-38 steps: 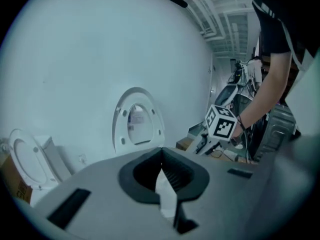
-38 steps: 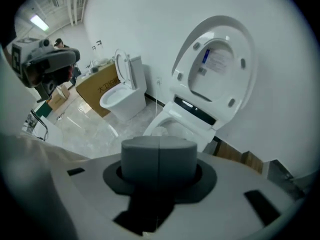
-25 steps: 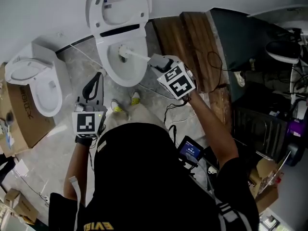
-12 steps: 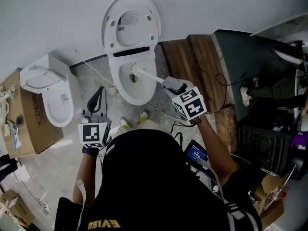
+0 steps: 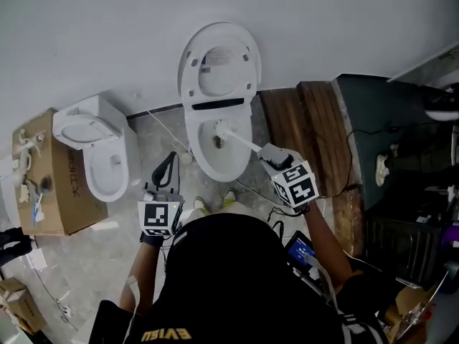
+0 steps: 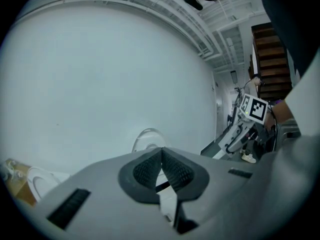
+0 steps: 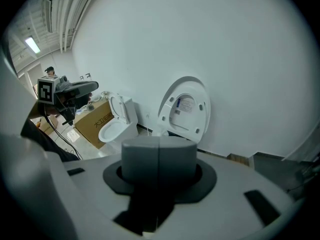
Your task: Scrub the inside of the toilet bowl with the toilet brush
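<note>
in the toilet bowl, toilet brush stays, right gripper clamping it; left gripper closed.

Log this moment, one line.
phase: scrub | right gripper: shut on toilet brush | brush head: inside toilet bowl | left gripper: shut, empty, beside bowl

A second, smaller white toilet stands at nine o'clock in the head view, with a printed cardboard box just beside it, farther out toward the edge. A plain white wall fills twelve o'clock. Brown wooden boards lie at two o'clock, beside a dark cabinet at three. A small lit screen glows at five o'clock, and grey tiled floor spreads at eight.
</note>
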Available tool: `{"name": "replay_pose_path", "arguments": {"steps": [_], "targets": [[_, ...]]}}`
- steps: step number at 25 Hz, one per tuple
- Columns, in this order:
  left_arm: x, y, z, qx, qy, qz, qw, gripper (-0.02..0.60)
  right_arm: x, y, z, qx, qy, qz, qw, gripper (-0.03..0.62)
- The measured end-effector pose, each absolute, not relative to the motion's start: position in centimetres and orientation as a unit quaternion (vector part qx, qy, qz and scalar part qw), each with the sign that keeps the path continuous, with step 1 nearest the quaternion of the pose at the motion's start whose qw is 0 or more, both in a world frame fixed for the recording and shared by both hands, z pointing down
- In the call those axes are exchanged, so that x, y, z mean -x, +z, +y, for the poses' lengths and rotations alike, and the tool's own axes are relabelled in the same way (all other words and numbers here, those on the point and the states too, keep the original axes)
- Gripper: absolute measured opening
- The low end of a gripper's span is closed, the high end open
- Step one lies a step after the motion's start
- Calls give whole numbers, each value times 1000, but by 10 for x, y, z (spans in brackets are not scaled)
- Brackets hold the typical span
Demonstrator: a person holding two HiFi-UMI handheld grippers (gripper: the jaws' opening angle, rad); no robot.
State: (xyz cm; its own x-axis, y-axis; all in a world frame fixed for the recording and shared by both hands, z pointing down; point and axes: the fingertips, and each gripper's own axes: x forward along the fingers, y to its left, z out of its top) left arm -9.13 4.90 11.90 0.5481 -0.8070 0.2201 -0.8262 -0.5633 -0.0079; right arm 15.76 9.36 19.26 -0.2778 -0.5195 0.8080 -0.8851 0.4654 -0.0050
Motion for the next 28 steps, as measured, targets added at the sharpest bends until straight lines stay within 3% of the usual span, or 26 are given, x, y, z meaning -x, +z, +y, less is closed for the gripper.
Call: {"name": "replay_pose_path", "arguments": {"steps": [28], "targets": [[89, 115, 60, -881, 96, -460, 45, 11, -166, 188, 116, -472, 235, -752, 396, 149]]}}
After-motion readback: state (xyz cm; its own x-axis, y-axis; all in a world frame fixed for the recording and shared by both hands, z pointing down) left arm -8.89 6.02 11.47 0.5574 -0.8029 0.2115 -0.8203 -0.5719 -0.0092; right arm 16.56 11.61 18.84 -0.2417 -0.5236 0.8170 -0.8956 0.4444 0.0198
